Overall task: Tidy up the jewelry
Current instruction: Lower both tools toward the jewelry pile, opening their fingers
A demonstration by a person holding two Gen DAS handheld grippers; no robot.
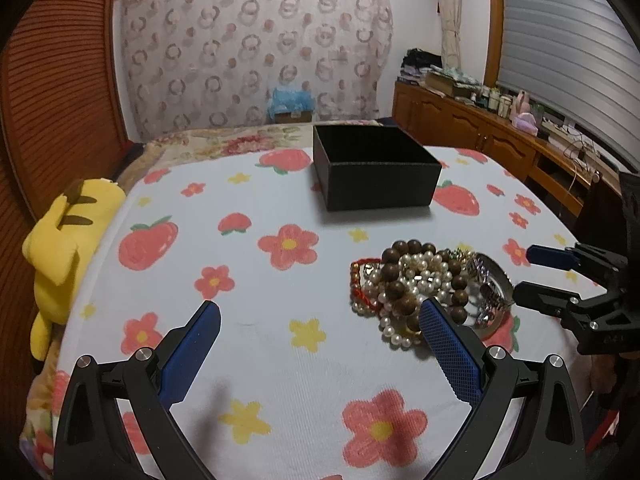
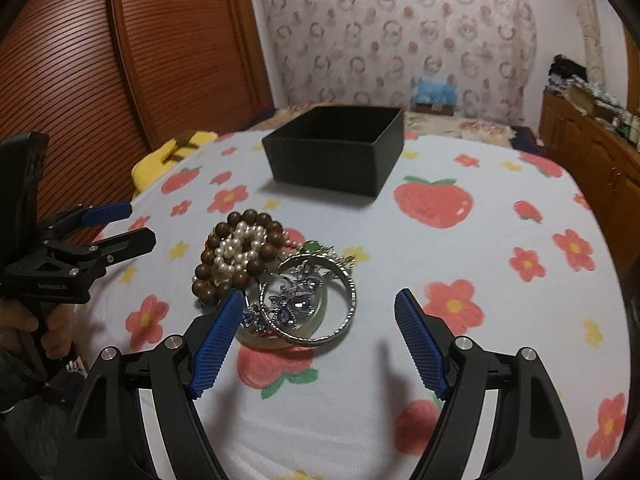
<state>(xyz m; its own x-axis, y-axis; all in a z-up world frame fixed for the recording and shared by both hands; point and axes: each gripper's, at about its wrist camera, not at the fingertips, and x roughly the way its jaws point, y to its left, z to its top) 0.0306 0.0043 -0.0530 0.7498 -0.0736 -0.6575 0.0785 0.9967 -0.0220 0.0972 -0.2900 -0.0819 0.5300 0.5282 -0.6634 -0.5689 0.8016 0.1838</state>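
Centrally, jewelry pile (image 2: pixel 264 276); bedspread (image 2: pixel 460 248) around.

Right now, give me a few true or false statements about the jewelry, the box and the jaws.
1. The black box is open on top. True.
2. The jewelry pile sits inside the box. False: it lies on the flowered cloth, nearer than the box.
3. The right gripper has its jaws shut on the silver bangle. False: they are open, holding nothing.
4. The left gripper has its jaws open. True.
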